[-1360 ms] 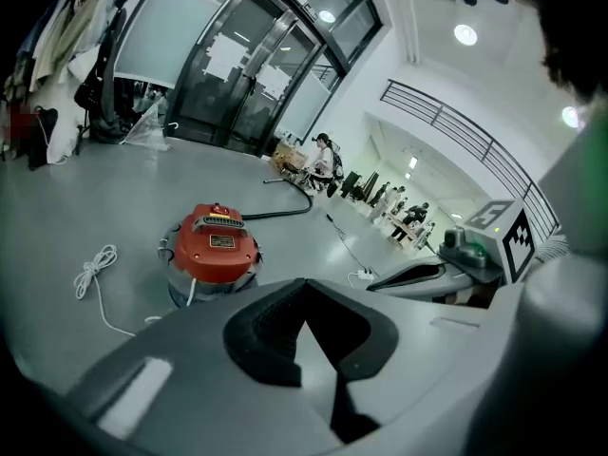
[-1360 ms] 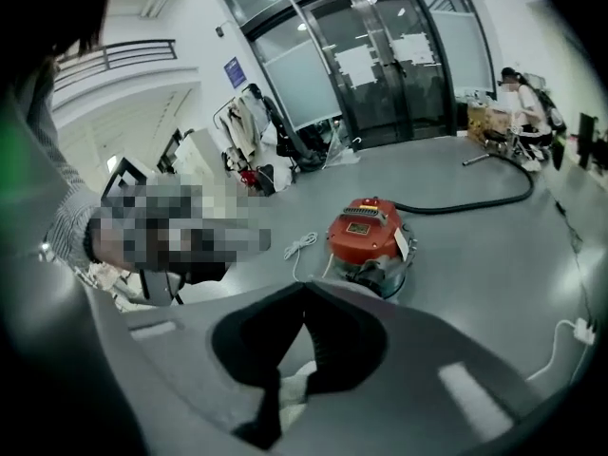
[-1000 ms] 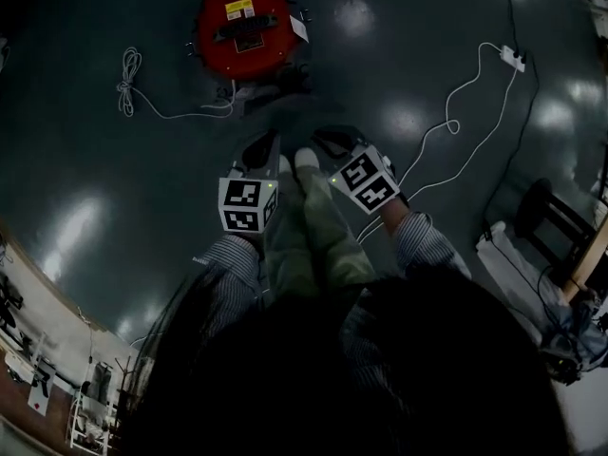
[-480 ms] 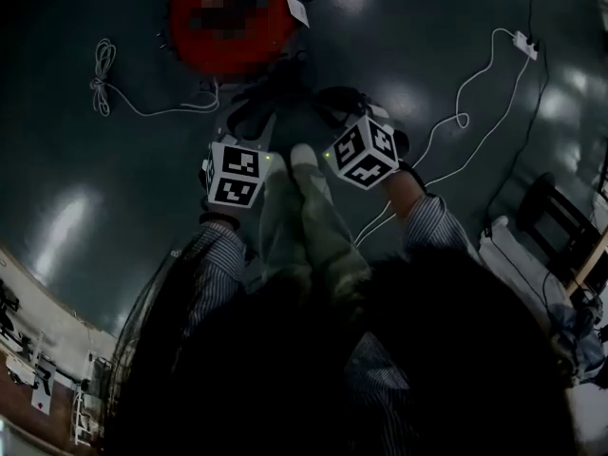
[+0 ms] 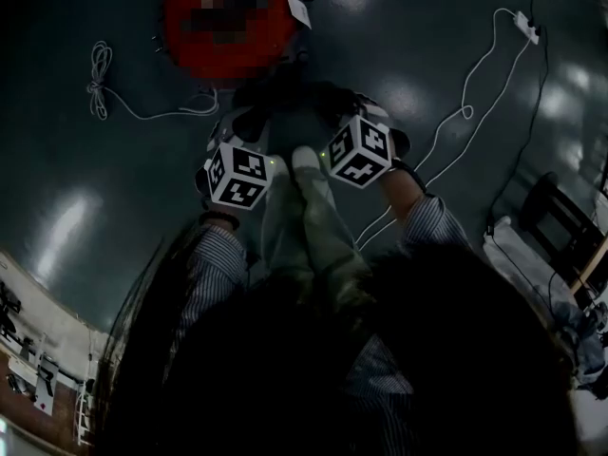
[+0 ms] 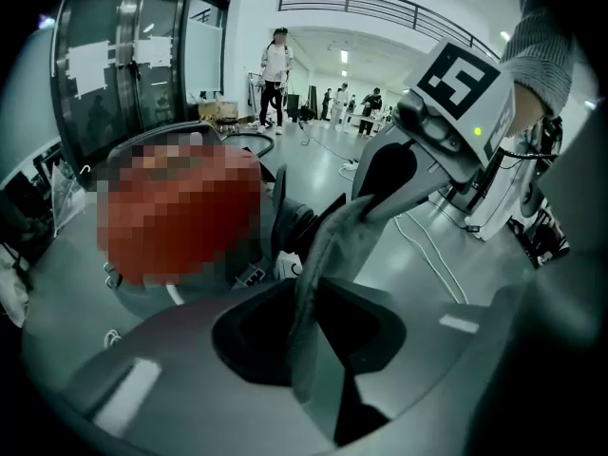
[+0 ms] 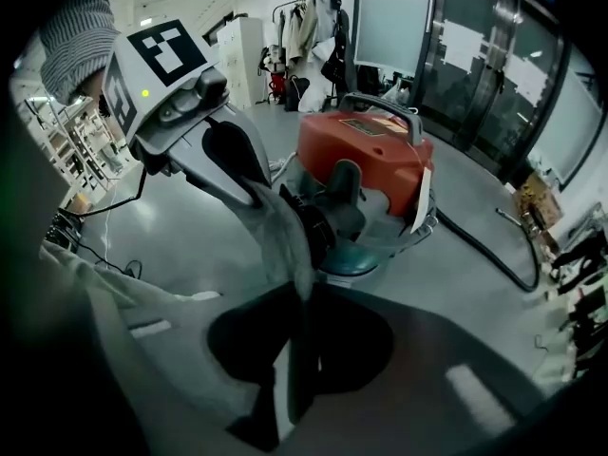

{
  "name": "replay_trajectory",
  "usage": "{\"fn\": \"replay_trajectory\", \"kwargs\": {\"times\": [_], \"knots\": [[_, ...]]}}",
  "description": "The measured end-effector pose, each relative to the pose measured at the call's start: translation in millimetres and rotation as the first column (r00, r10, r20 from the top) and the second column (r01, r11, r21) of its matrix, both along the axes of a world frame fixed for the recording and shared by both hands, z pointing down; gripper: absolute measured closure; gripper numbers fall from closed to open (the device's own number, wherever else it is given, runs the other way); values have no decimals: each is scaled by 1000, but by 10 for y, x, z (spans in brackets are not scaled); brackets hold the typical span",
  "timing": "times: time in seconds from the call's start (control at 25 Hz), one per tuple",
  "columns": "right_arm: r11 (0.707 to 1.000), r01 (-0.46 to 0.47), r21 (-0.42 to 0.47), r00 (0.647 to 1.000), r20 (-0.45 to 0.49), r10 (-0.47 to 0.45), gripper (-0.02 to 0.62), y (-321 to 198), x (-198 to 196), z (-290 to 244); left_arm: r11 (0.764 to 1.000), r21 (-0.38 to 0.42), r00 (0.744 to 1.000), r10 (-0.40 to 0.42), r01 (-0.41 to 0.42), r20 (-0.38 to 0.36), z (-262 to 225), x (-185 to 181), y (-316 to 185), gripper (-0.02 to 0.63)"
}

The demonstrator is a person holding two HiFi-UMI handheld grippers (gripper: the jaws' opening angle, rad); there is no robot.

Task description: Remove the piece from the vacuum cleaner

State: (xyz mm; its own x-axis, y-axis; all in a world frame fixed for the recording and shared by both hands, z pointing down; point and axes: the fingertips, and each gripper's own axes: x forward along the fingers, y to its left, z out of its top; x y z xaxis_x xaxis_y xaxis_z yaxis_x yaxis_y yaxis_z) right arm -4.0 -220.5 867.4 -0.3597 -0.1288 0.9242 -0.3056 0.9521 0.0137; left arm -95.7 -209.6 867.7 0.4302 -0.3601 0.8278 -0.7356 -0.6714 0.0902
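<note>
- Dark, glossy floor (image 5: pixel 114 188) carries a red vacuum cleaner (image 7: pixel 366 160). A coiled white cable (image 5: pixel 97 74) lies to its left and a second white cable (image 5: pixel 465 112) runs off to the right.
- Low on the cleaner's front sits a black ribbed piece (image 7: pixel 321 224), still on the machine. A black hose (image 7: pixel 494 259) trails away over the floor.
- Left gripper (image 6: pixel 318 259): its jaws are closing, with a narrow wedge of floor showing between them and nothing in them. The tips are just beside the piece.
- Right gripper (image 7: pixel 302 291): its jaws are drawn together and empty. The tips are close against the left gripper's, in front of the piece.
</note>
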Motion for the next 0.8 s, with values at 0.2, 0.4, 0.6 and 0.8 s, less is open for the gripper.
{"fn": "replay_trajectory", "kwargs": {"times": [0.2, 0.4, 0.6, 0.8], "knots": [[999, -25, -45, 999, 21, 26, 581, 51, -14, -54, 999, -22, 1000, 28, -28, 0, -16, 44, 53, 572], [997, 4, -73, 1000, 12, -3, 583, 129, -18, -138, 999, -41, 999, 32, -32, 1, -76, 36, 108, 577], [996, 7, -89, 1000, 21, -5, 583, 304, -24, -254, 999, -53, 1000, -3, 2, -19, -177, 34, 312, 578], [994, -35, -108, 999, 31, 38, 581, 445, 10, -418, 994, -81, 995, -77, 72, -61, -334, 83, 533, 578]]}}
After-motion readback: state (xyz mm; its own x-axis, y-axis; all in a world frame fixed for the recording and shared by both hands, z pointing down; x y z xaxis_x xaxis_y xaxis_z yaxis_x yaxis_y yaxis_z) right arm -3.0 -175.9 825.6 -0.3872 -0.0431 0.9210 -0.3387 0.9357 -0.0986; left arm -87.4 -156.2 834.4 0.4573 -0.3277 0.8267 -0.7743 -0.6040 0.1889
